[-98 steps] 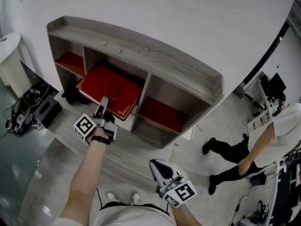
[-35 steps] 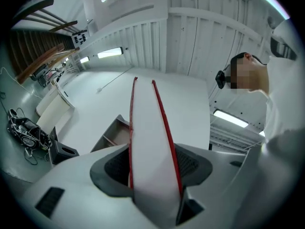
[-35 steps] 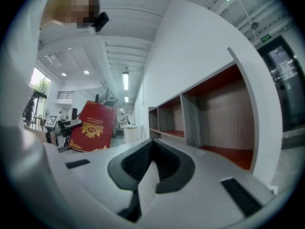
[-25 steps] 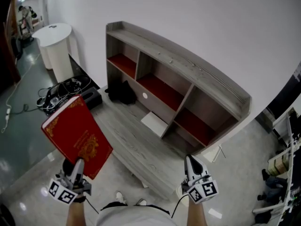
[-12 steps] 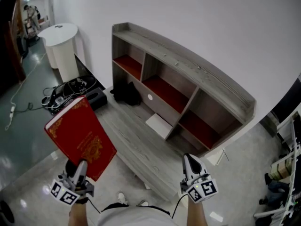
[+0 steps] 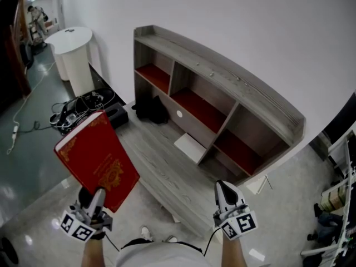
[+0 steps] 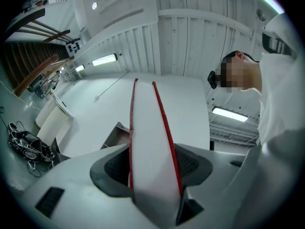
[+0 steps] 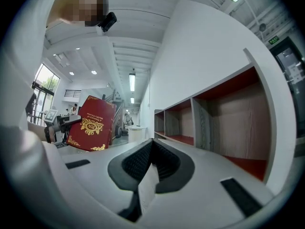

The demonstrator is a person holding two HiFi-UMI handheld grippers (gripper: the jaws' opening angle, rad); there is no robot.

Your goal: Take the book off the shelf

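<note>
The left gripper point(image 7: 153, 168) clamps the lower edge of the red book point(image 6: 95, 159). Its jaws stand partly apart, with a pad pressed against each cover. The book rises tilted from the gripper, in the air, well apart from the empty shelf point(image 6: 222, 90). The right gripper point(image 8: 151, 165) has its jaws together and holds nothing, low before the shelf.

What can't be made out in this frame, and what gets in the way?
Head view: gold print on the red book is too small to read.
Left gripper view: the red book is seen edge-on, so its covers are hidden.
Head view: the black object beside the shelf is too dark to identify.
</note>
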